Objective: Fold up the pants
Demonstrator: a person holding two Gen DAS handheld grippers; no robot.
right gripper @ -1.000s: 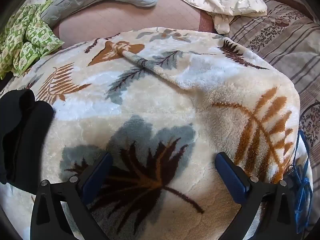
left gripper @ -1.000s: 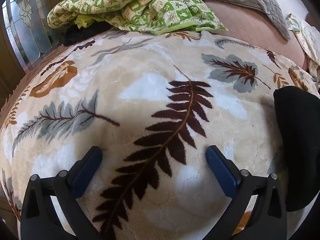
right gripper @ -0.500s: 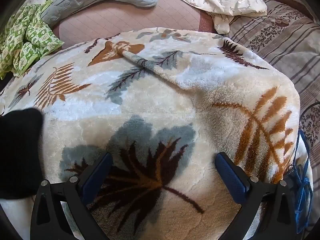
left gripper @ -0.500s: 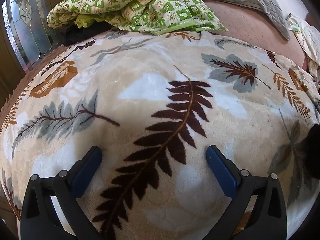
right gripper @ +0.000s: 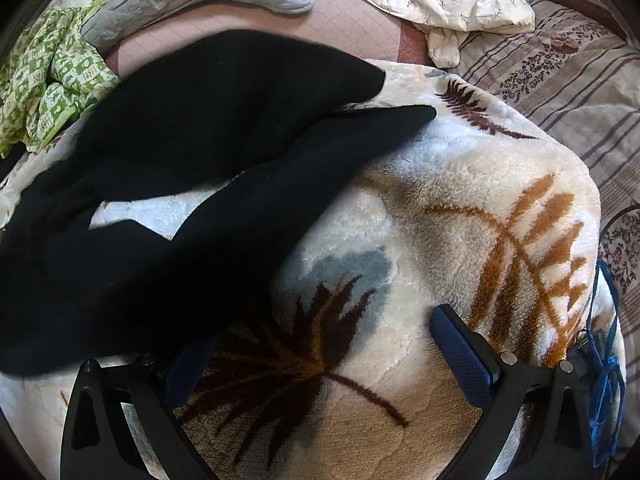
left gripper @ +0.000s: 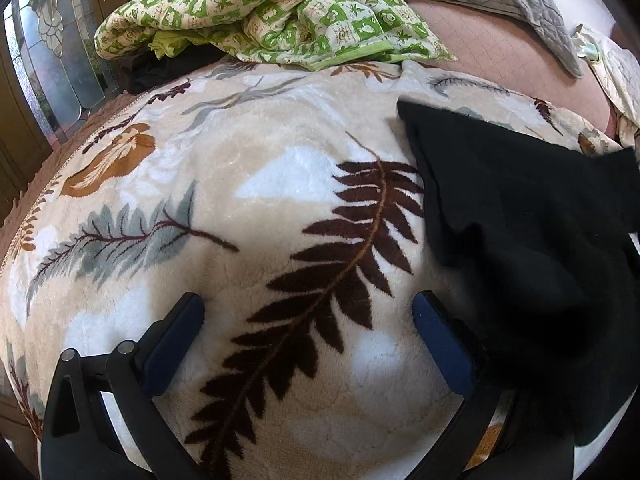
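Right wrist view shows black pants [right gripper: 192, 184] sprawled, seemingly airborne, ahead-left of the right claw [right gripper: 320, 344], right of the left claw [left gripper: 308, 328], both spread wide and empty: pinch one leg hem squarely before folding.

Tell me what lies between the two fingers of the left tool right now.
Only the leaf-print blanket, a dark brown fern frond on it. The black pants lie just outside the right finger. The left wrist view shows this.
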